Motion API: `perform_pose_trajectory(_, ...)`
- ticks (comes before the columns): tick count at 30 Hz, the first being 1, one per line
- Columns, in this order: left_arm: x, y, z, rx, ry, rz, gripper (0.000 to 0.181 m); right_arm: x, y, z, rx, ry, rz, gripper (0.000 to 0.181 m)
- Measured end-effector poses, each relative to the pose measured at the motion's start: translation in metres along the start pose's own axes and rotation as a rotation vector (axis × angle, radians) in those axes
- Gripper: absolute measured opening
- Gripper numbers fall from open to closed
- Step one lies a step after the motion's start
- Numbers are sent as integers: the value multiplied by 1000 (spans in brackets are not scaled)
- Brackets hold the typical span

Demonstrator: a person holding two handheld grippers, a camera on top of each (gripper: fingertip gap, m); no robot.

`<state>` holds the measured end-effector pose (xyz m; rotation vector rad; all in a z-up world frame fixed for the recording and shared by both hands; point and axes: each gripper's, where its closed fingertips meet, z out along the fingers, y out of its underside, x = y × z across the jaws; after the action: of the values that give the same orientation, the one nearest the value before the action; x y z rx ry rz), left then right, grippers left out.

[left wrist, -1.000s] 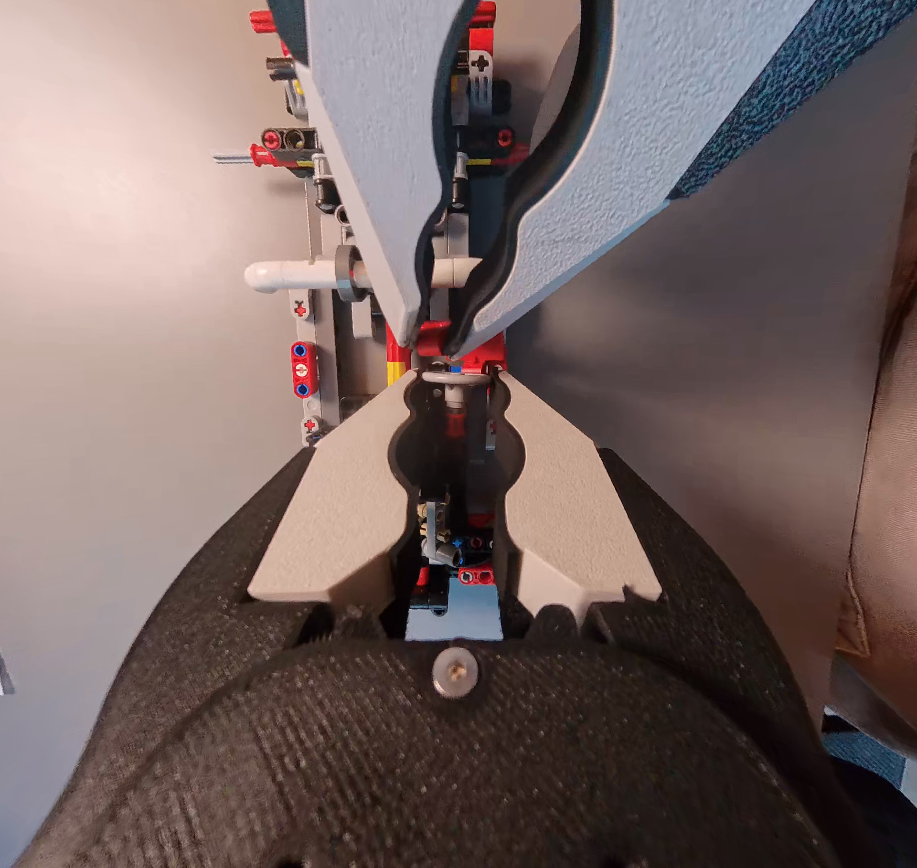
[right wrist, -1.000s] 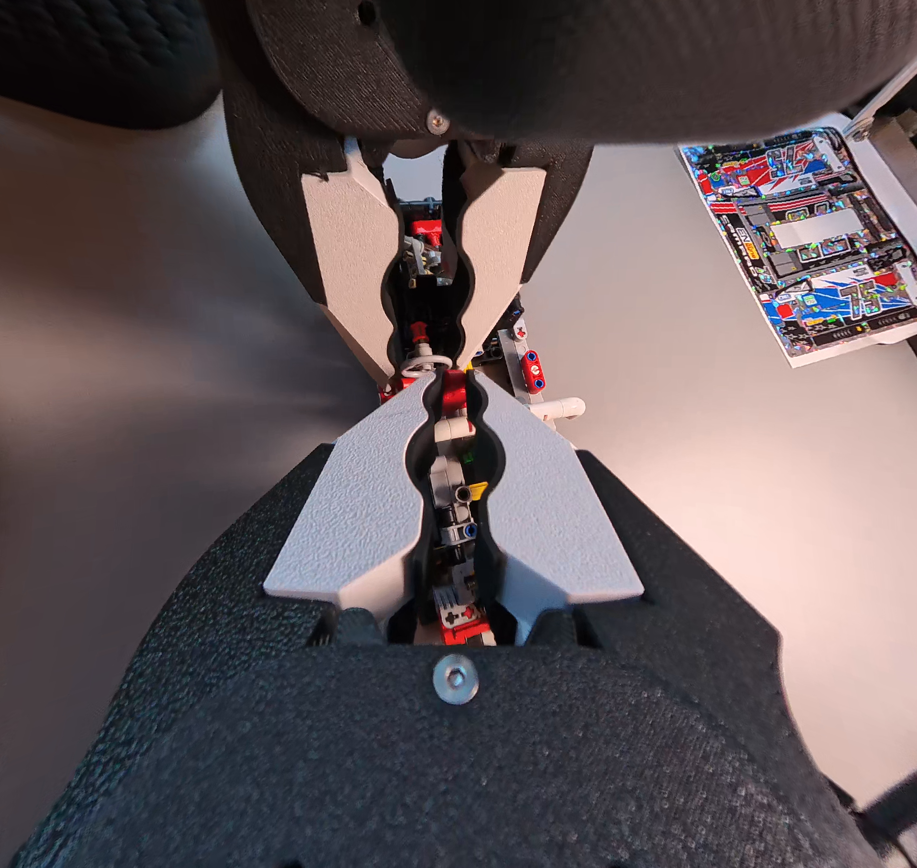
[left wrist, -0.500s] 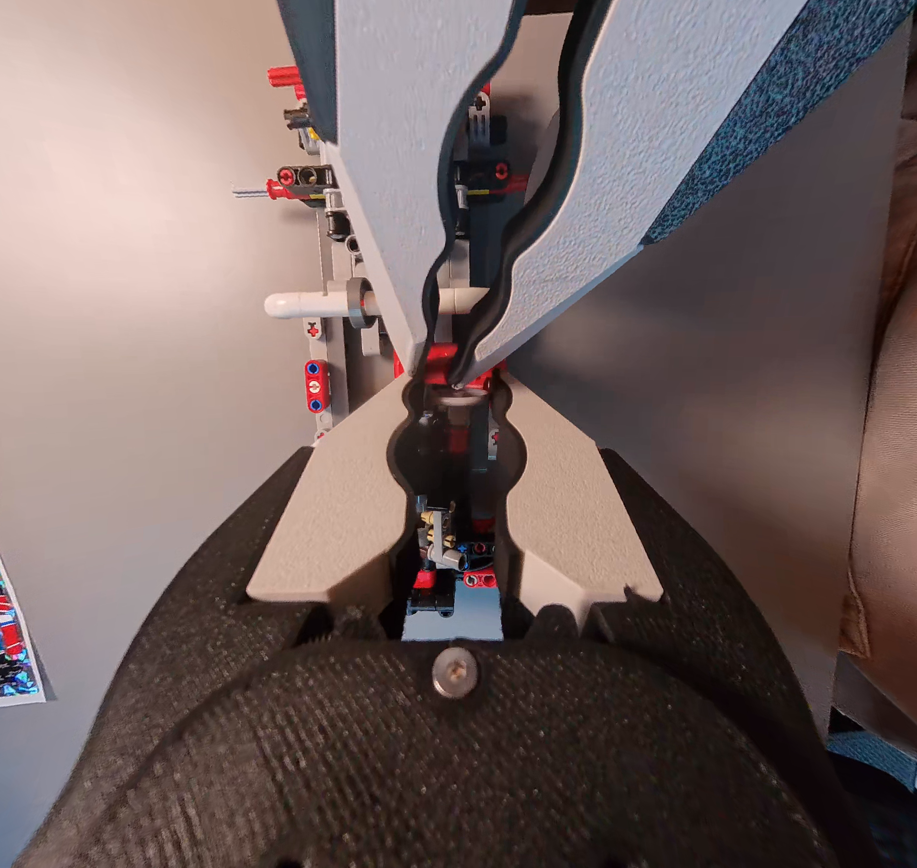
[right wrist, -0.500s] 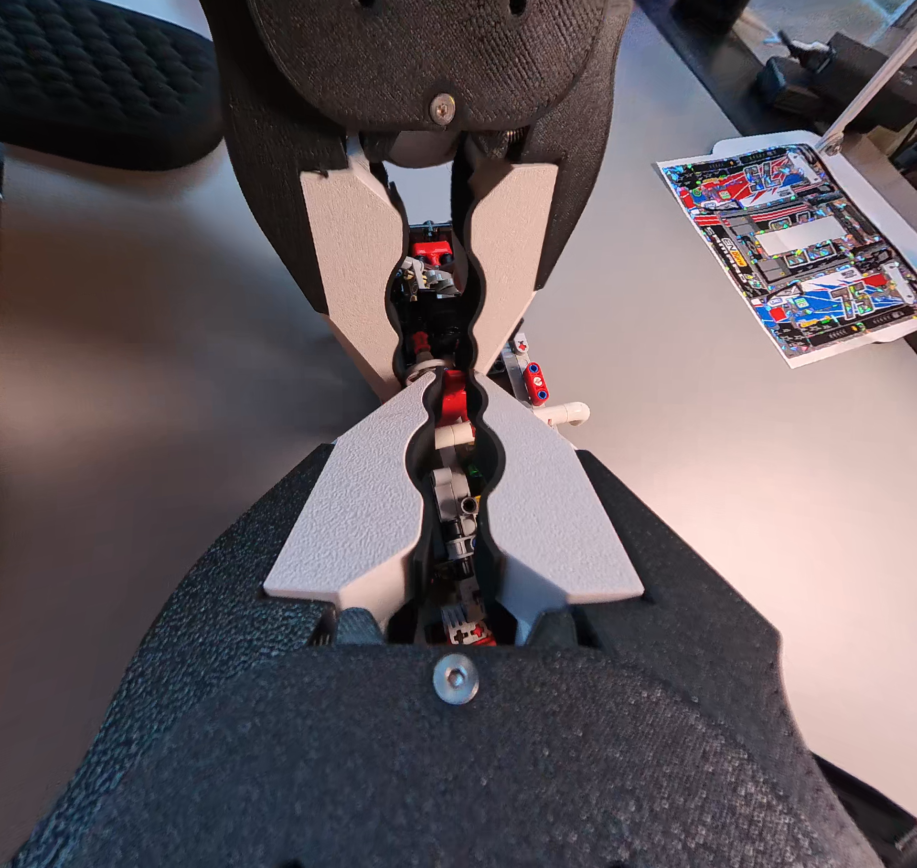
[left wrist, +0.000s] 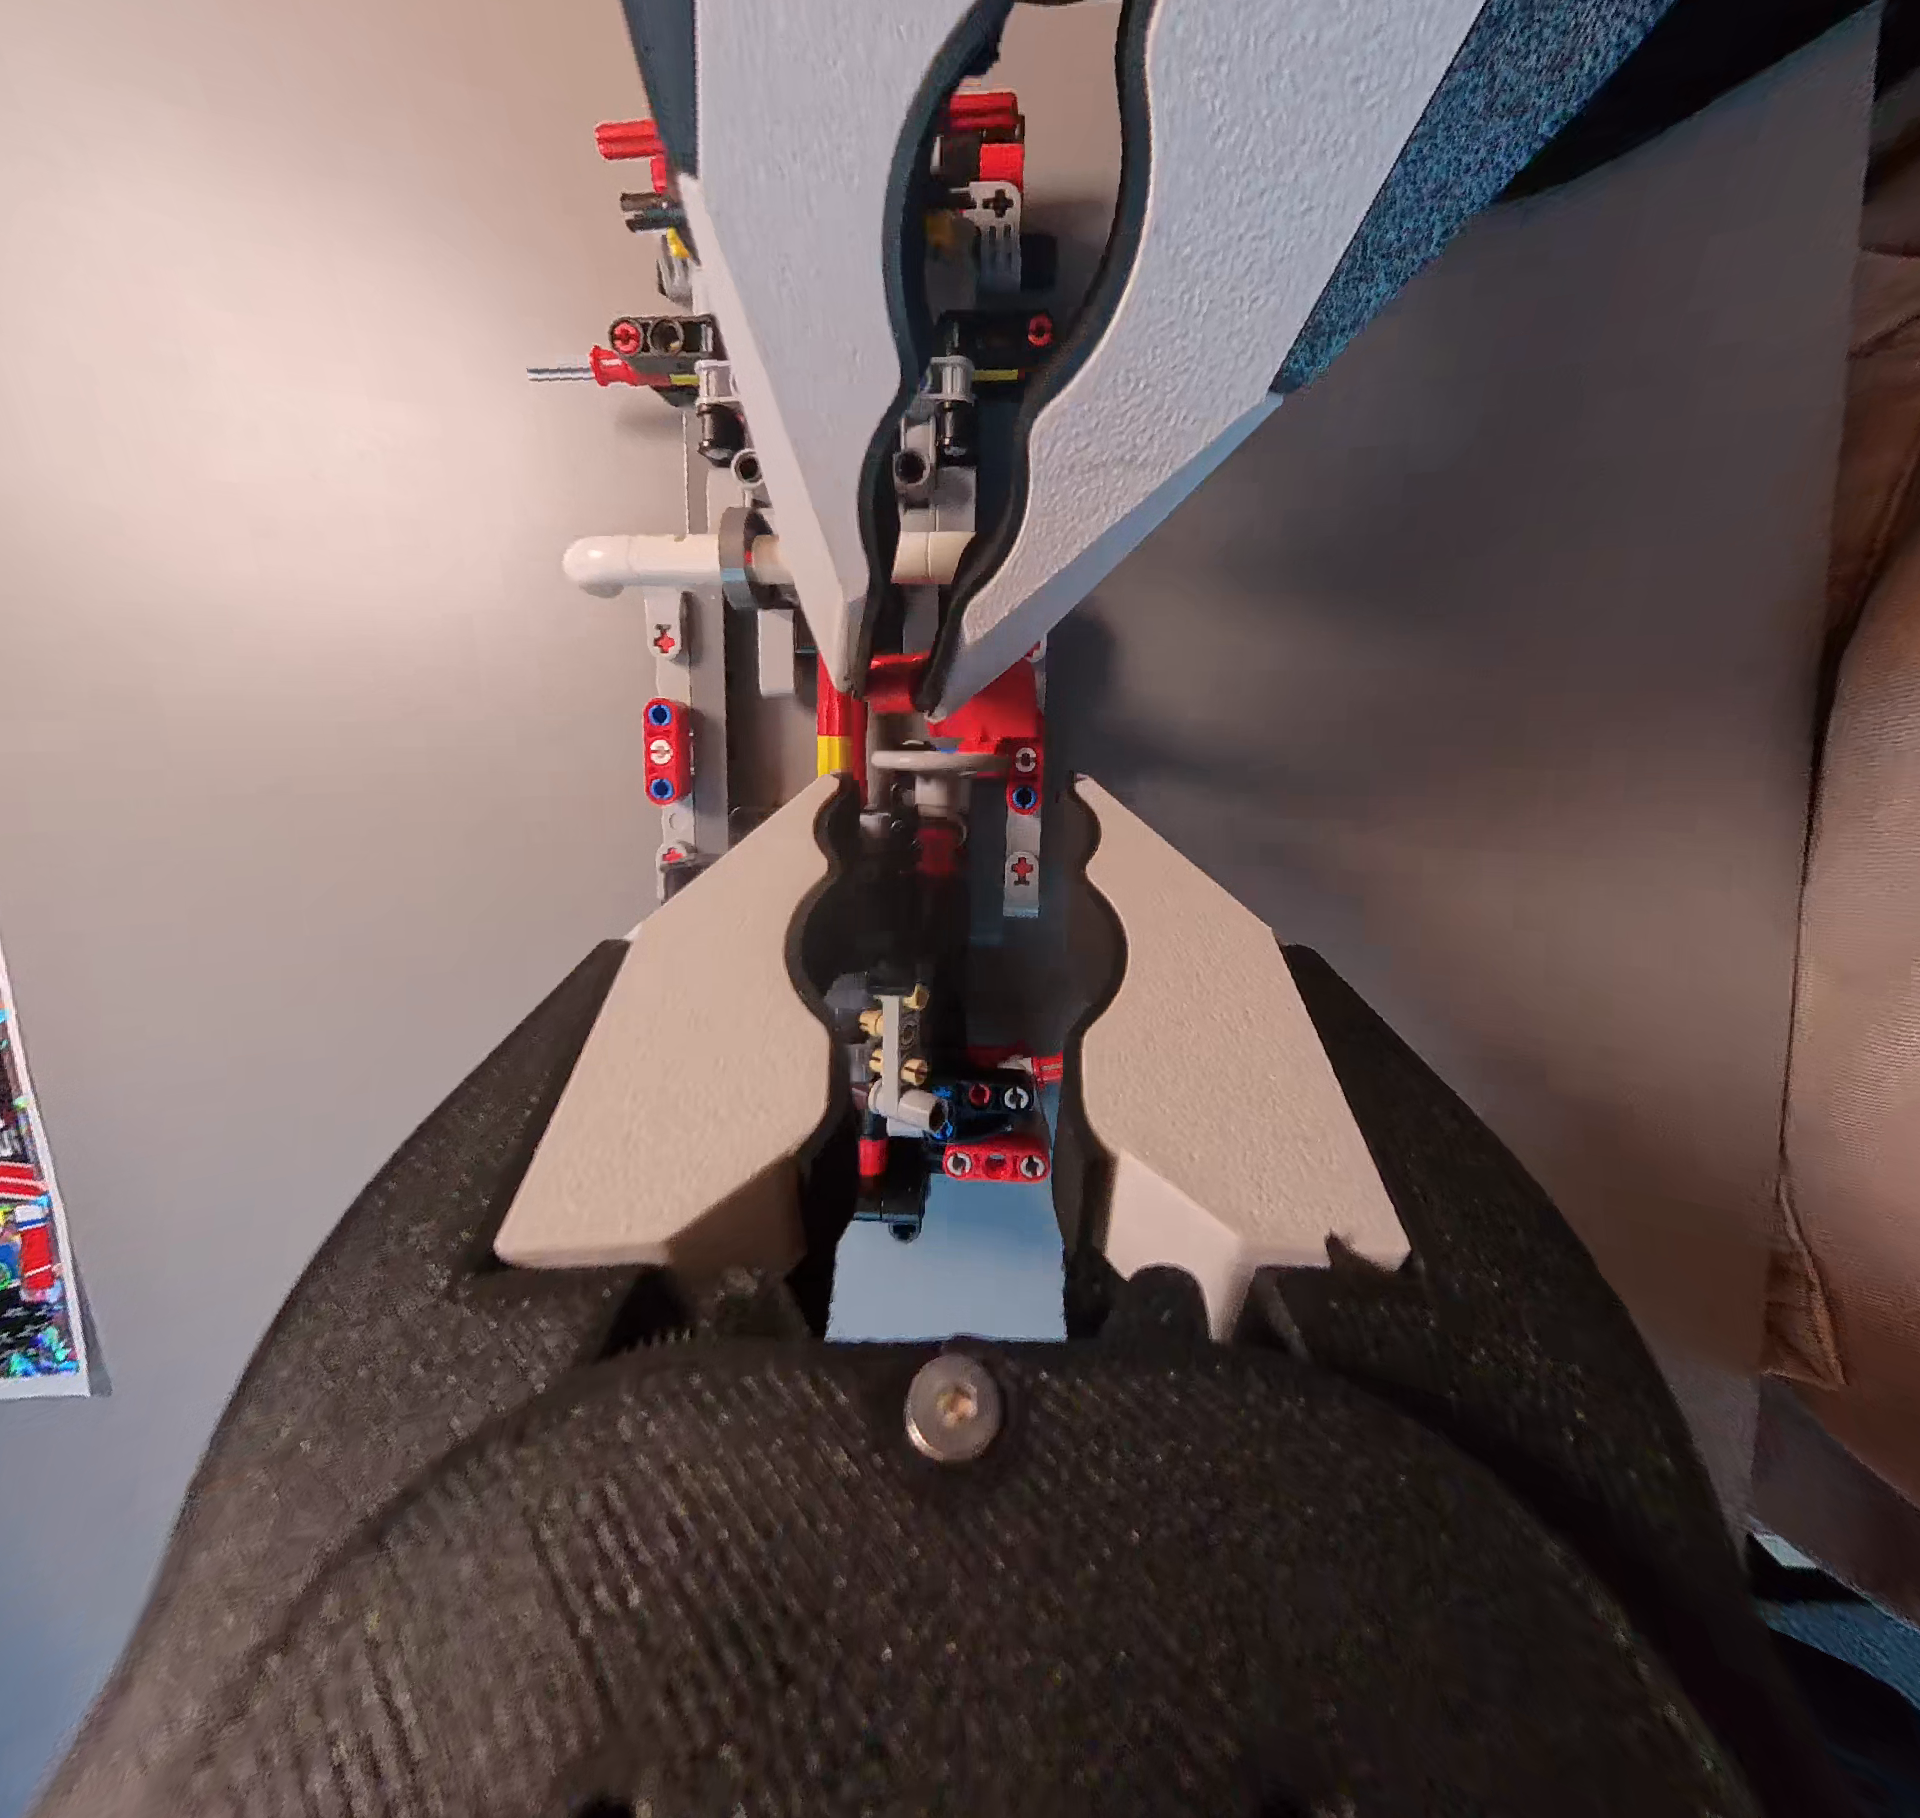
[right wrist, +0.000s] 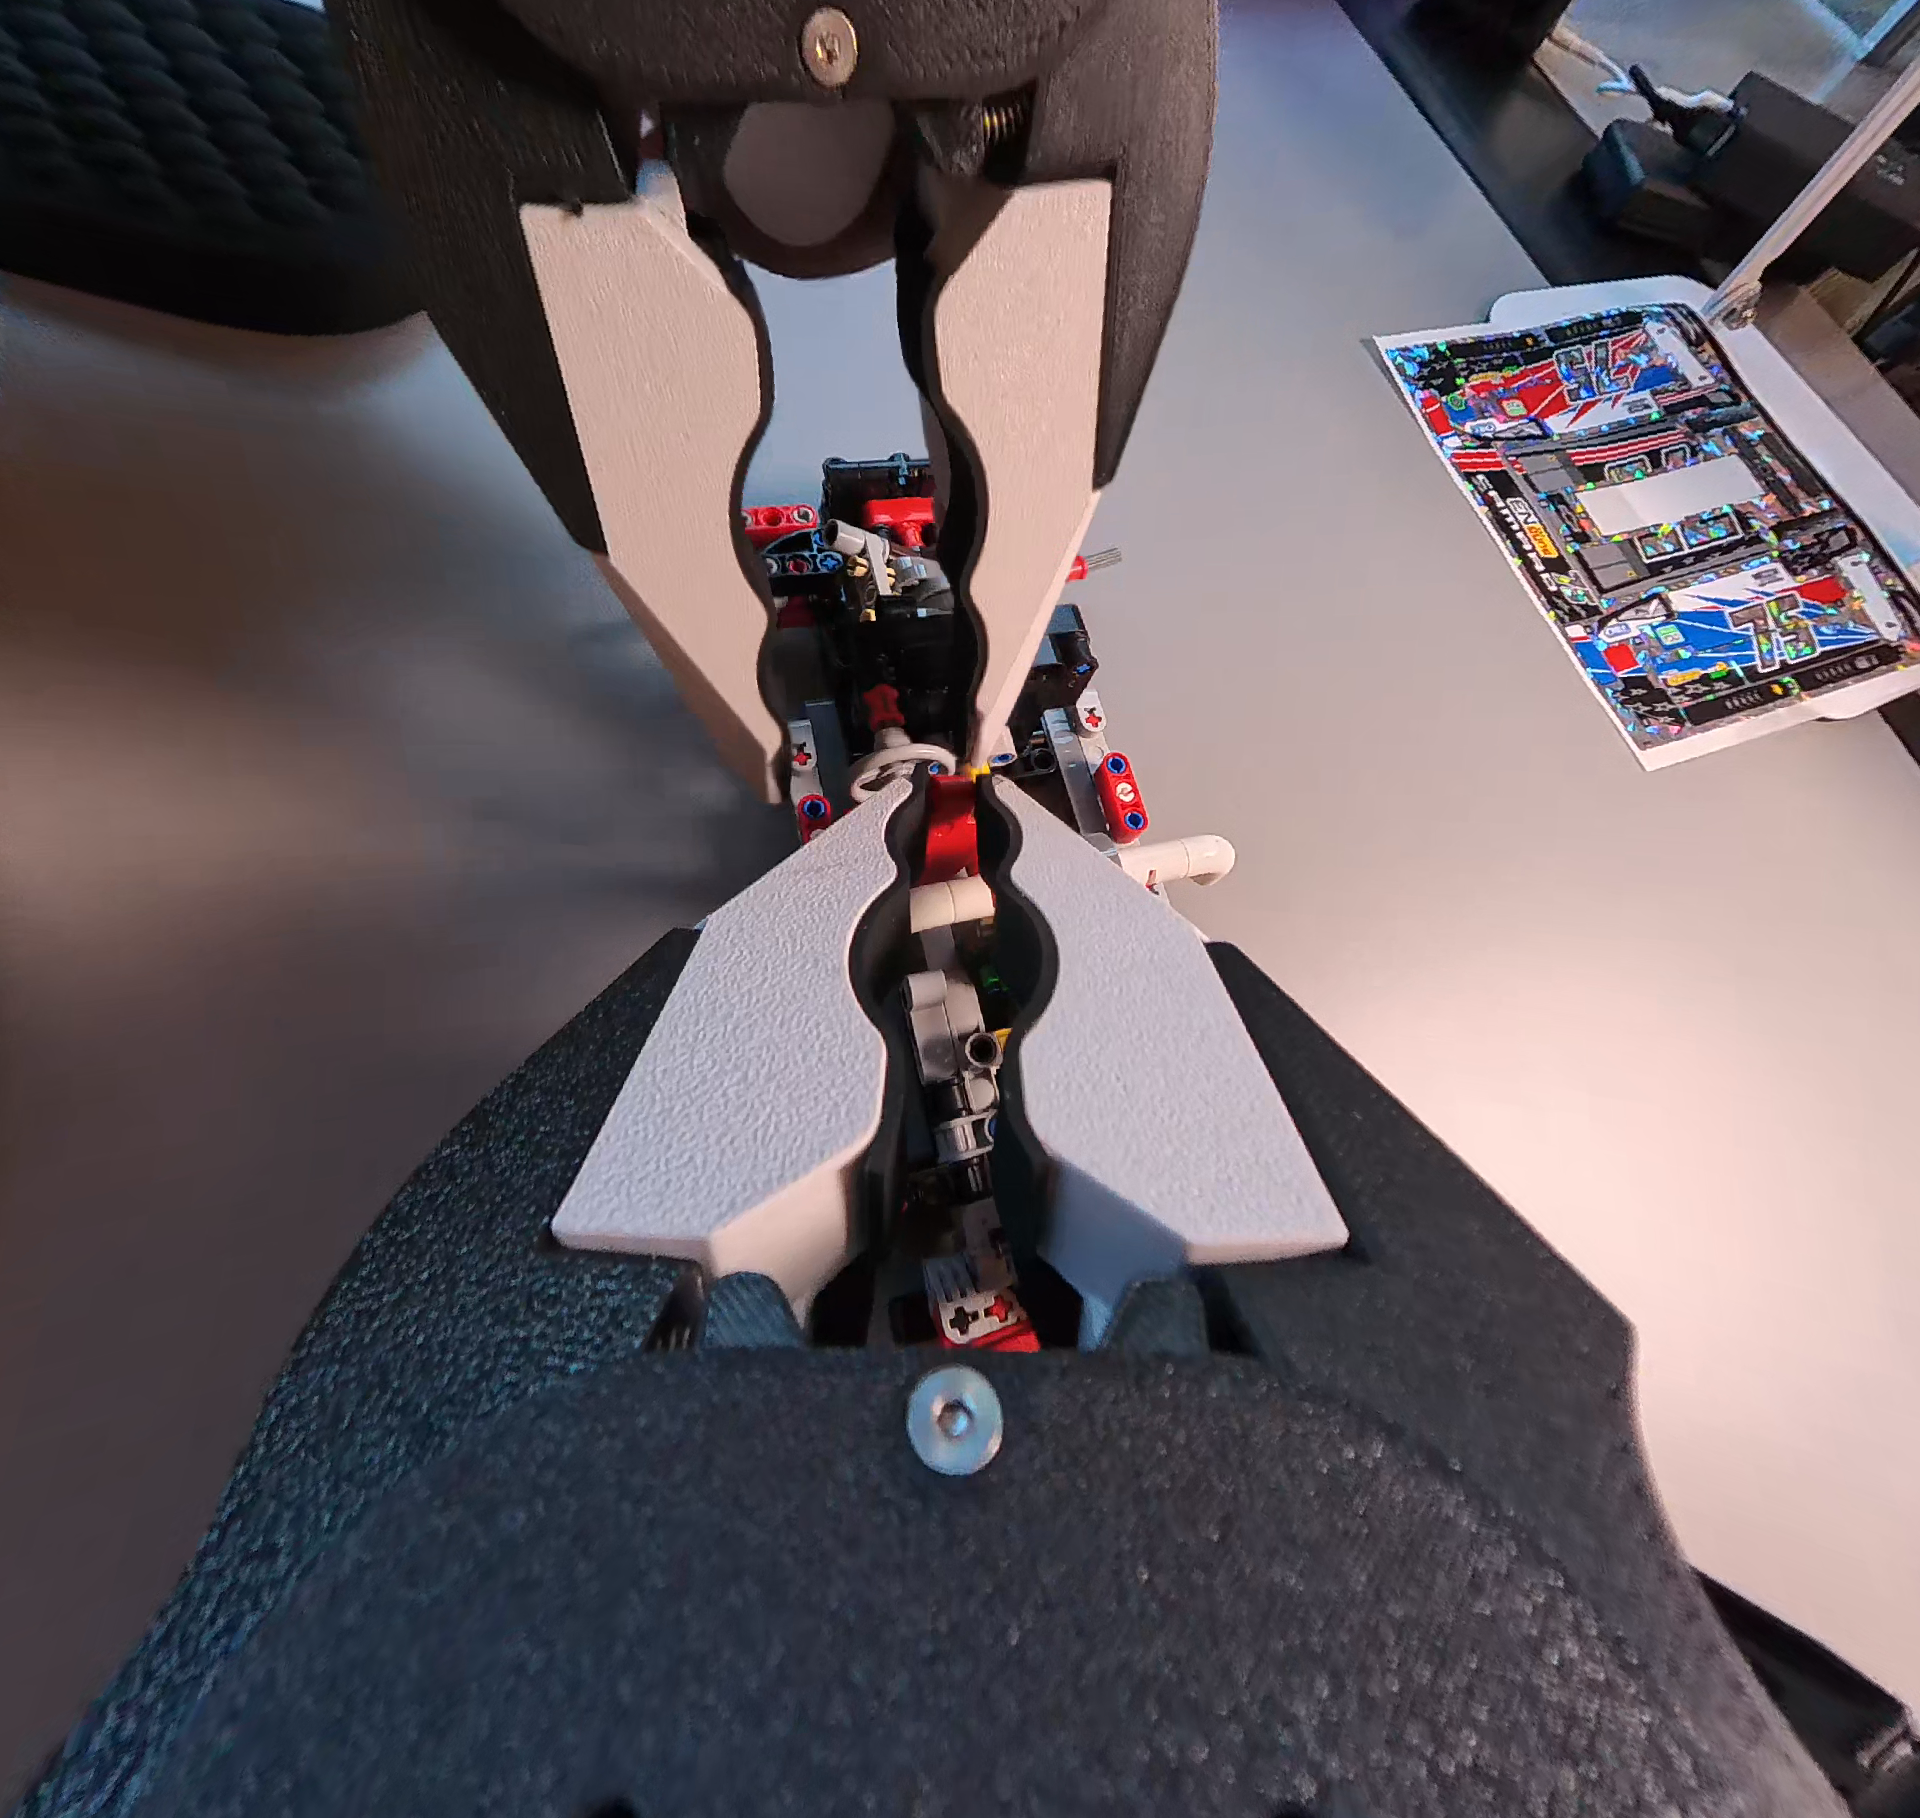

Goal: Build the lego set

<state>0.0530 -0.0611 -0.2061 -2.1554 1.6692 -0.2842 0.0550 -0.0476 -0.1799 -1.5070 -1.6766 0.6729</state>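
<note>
- The lego model (right wrist: 914,625), a long frame of grey, black and red parts, lies on the grey table (right wrist: 1455,1041), well left of the sticker sheet (right wrist: 1662,532).
- The right gripper (right wrist: 948,781) pinches a red piece (right wrist: 948,833) at the model's middle, jaws narrow.
- The left gripper (left wrist: 954,802) faces it, its jaws spread wide astride the model's far half, with gaps showing at both fingers.
- A white pipe (right wrist: 1195,856) juts from the model's side nearest the sheet.

grey table (right wrist: 1455,1041); black chair (right wrist: 156,158)
</note>
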Motion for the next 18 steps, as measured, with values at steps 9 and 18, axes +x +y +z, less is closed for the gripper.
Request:
perform_pose_trajectory(9,0,1,-17,166,-54,-37,20,-2,3,-3,-50,5,-7,6)
perform_pose_trajectory(18,-3,0,-3,186,-101,24,12,-5,7,-8,-90,27,-9,5)
